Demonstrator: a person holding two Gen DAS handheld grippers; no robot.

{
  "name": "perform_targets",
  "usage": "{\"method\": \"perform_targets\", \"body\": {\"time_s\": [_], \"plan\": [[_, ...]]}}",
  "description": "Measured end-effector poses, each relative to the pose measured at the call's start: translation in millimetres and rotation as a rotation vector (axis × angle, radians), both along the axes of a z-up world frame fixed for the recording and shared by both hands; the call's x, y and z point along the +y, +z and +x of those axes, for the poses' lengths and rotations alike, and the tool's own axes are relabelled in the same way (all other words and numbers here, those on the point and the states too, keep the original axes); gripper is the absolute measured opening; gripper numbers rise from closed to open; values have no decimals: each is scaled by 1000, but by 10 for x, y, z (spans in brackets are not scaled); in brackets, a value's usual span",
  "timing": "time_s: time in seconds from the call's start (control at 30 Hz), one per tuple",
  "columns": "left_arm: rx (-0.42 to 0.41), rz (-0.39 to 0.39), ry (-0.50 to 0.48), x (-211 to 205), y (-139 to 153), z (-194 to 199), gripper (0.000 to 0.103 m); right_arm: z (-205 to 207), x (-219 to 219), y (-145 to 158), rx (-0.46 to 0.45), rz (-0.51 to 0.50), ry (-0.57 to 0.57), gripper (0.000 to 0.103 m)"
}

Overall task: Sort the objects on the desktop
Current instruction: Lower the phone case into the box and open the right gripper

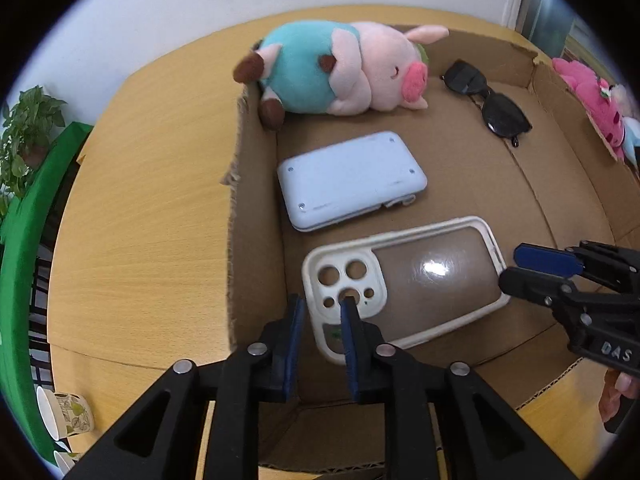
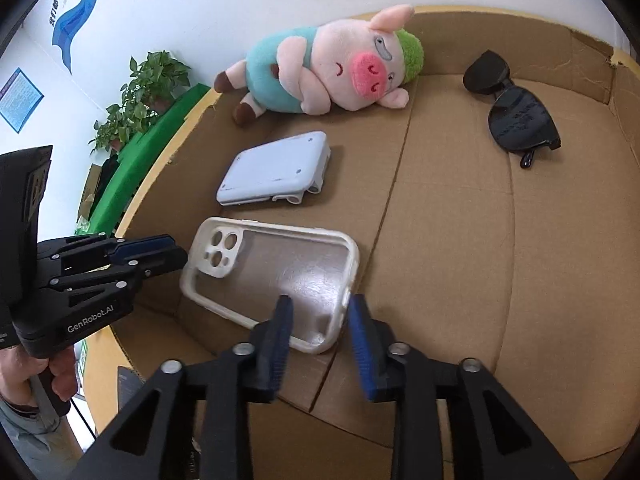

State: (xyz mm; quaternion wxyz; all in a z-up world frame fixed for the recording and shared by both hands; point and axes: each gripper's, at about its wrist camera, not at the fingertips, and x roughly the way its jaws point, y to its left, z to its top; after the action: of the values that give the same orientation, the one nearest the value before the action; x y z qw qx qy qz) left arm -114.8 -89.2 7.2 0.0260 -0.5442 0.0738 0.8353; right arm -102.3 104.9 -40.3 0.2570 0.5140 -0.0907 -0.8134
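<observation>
A clear phone case with a white rim (image 1: 404, 284) (image 2: 276, 276) lies flat in a shallow cardboard box (image 1: 532, 184) (image 2: 460, 240). Beyond it lie a pale blue folded device (image 1: 352, 180) (image 2: 276, 168), a pink pig plush in a teal shirt (image 1: 340, 72) (image 2: 328, 68) and black sunglasses (image 1: 488, 100) (image 2: 516, 112). My left gripper (image 1: 322, 306) (image 2: 176, 250) is open over the case's camera-hole corner. My right gripper (image 2: 320, 306) (image 1: 512, 266) is open over the case's opposite end. Neither grips it.
The box sits on a wooden table (image 1: 140, 220). A pink plush (image 1: 592, 96) lies outside the box's right wall. Paper cups (image 1: 64, 412) stand at the table's left front. A green panel (image 1: 36, 220) and potted plants (image 2: 144, 92) stand behind.
</observation>
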Motion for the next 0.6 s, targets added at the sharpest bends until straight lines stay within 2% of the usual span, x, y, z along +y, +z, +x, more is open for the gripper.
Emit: {"method": "perform_targets", "body": {"time_s": [0.03,0.07,0.1,0.13,0.17,0.2,0.23,0.3,0.4,0.47,0.6], "plan": [[28,8,2,-6,55,15,28,32,3,46,18,-1,0,38],[68,28,-1,-7,141,46,33,88,14,134,49,2,-2,47],[106,48,-4,6,220,65,40,171,29,273,106,22,-12,64],[157,75,-7,10,341,129,45,255,49,395,160,42,-25,75],[219,103,-7,19,481,210,57,366,94,540,227,60,-46,93],[282,129,-4,33,614,292,66,464,132,657,287,75,-72,103],[356,160,-2,48,751,405,69,611,186,819,370,95,-113,103],[515,204,-18,132,999,664,79,820,251,1039,475,123,-163,103],[684,190,-36,296,1189,921,79,1072,327,1285,602,178,-219,103],[733,162,-44,456,1249,989,79,1170,380,1379,641,206,-244,103],[718,200,-61,615,1287,1030,79,1285,568,1487,648,213,-293,103]]}}
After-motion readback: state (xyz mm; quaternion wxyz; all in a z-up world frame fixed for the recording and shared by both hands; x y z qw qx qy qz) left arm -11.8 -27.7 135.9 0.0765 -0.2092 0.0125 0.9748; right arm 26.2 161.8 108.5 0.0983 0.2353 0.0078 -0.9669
